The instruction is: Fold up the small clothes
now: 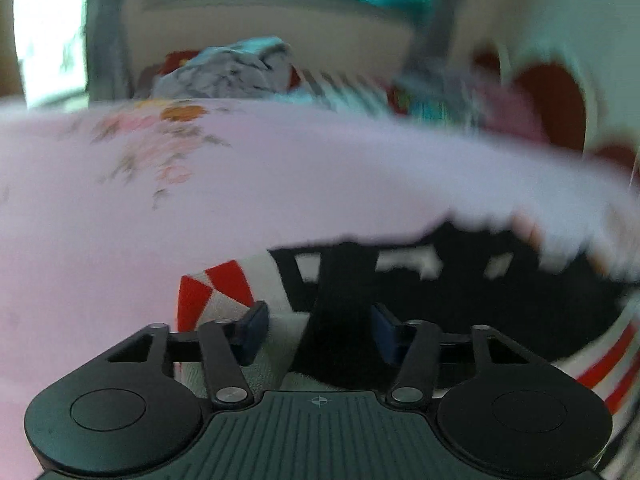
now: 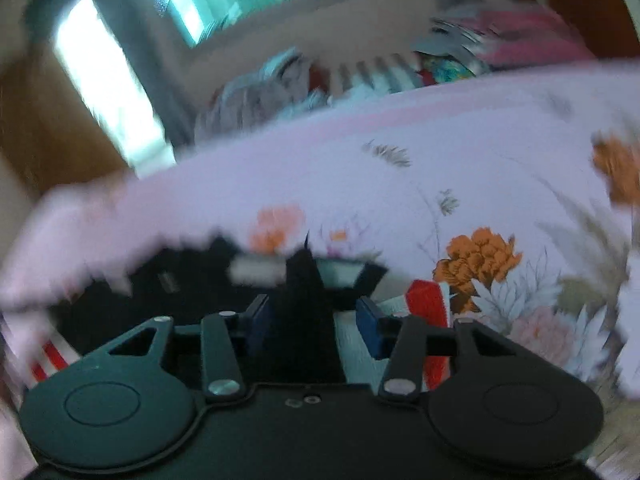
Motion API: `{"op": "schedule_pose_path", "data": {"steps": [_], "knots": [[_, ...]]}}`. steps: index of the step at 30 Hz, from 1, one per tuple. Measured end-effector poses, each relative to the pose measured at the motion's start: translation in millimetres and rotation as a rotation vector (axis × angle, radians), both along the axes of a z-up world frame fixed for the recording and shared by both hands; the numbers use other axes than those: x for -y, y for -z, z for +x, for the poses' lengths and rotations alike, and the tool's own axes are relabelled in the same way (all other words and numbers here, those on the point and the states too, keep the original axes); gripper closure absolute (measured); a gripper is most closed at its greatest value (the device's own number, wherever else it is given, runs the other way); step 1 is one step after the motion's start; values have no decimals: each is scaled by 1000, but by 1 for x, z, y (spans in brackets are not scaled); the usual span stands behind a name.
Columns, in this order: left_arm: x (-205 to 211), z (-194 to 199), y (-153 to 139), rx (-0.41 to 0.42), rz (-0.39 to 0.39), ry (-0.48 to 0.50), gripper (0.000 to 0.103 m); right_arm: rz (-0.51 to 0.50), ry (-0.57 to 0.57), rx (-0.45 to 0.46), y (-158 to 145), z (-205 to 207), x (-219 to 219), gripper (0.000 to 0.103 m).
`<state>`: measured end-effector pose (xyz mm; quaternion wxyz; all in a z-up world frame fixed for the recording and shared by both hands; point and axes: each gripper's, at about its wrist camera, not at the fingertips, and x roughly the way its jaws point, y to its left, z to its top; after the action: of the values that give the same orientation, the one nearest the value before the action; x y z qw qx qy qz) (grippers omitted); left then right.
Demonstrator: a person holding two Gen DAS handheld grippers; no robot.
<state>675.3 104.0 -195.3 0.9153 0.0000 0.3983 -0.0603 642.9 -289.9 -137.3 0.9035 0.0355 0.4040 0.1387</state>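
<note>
A small black, white and red garment [image 1: 480, 304] lies on the pink floral bedsheet [image 1: 280, 168], close under both cameras. In the left wrist view a raised fold of its black cloth [image 1: 340, 312] stands between the blue pads of my left gripper [image 1: 319, 330], whose jaws are apart and not pressing it. The right wrist view shows the same garment [image 2: 192, 280], with another black fold [image 2: 304, 308] between the spread pads of my right gripper [image 2: 314, 320]. A red and white patch [image 2: 428, 304] shows beside the right finger. Both views are blurred.
A heap of crumpled clothes [image 1: 236, 68] lies at the far side of the bed, with more colourful ones [image 2: 452, 64] further right. The sheet [image 2: 440, 152] stretches between that heap and the garment. A bright doorway [image 2: 104, 80] and teal curtains lie behind.
</note>
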Motion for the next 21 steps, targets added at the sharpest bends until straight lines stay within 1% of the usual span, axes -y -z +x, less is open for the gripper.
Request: {"op": "schedule_pose_path", "data": {"steps": [1, 2, 3, 4, 6, 8, 9, 10, 11, 13, 14, 15, 17, 18, 19, 20, 21], "knots": [[7, -1, 2, 13, 43, 21, 63, -89, -25, 22, 3, -3, -11, 61], [12, -2, 1, 30, 64, 39, 81, -146, -36, 48, 4, -7, -18, 72], [15, -4, -1, 53, 84, 43, 90, -172, -43, 72, 3, -9, -21, 81], [14, -8, -7, 95, 85, 23, 100, -166, -36, 86, 0, -10, -20, 97], [6, -18, -23, 213, 35, -35, 100, -135, 11, 122, -7, -10, -15, 98], [1, -18, -29, 251, 32, -78, 100, -124, 54, 168, -12, -12, -7, 99], [0, -15, -29, 247, 28, -76, 100, -122, 73, 183, -12, -14, -5, 99], [0, -9, -26, 233, 41, -71, 100, -122, 89, 188, -10, -14, -3, 99], [3, -1, -19, 201, 69, -64, 100, -131, 101, 177, -5, -12, -2, 99], [7, 15, 1, 112, 110, -62, 99, -160, 110, 128, 11, -6, -2, 99], [9, 16, 5, 135, 123, -59, 99, -162, 116, 120, 17, -5, -1, 98], [13, 16, 6, 138, 145, -58, 99, -156, 122, 128, 20, -6, -2, 98], [19, 17, 2, 132, 175, -49, 99, -159, 137, 122, 18, -9, -2, 97], [19, 15, -1, 127, 183, -48, 96, -162, 139, 119, 14, -9, -2, 93], [21, 13, -8, 132, 195, -62, 82, -176, 155, 134, 7, -11, -3, 79], [28, 3, -18, 176, 221, -76, 64, -190, 157, 161, 2, -13, -8, 63], [35, -9, -29, 246, 237, -76, 58, -198, 140, 202, -4, -18, -11, 61]]}}
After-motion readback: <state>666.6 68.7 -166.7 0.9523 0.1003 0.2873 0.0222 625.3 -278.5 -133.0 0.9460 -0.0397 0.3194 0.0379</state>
